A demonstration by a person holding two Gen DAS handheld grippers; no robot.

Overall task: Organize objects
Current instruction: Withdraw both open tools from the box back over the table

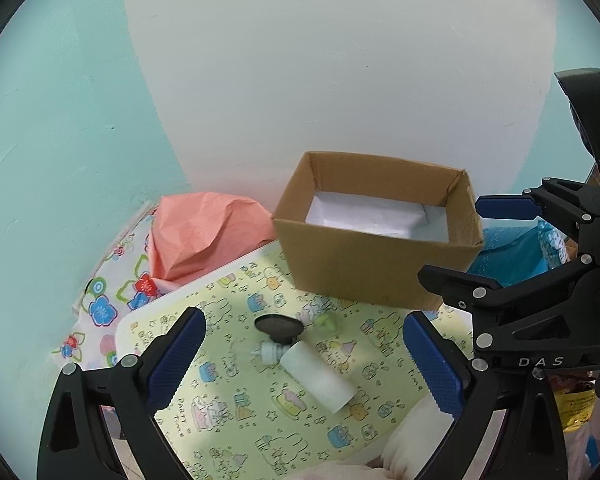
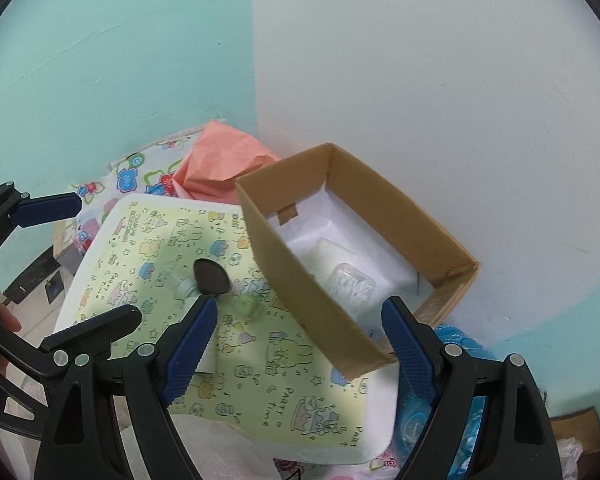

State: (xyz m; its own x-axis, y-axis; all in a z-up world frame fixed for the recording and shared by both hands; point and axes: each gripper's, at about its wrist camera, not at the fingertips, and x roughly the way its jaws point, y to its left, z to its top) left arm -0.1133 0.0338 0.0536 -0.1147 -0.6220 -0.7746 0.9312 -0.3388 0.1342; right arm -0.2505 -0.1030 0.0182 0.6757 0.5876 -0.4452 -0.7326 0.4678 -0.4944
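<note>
Cardboard box behind frosted cylindrical bottle; both tools spread, empty

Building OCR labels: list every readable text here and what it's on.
"DAS": on the black body of the right gripper, seen from the left wrist.
"PARTY time": repeated on the yellow cartoon mat.
Print on the yellow packet at the right edge: too blurred to read.
Cardboard box: none.
</note>
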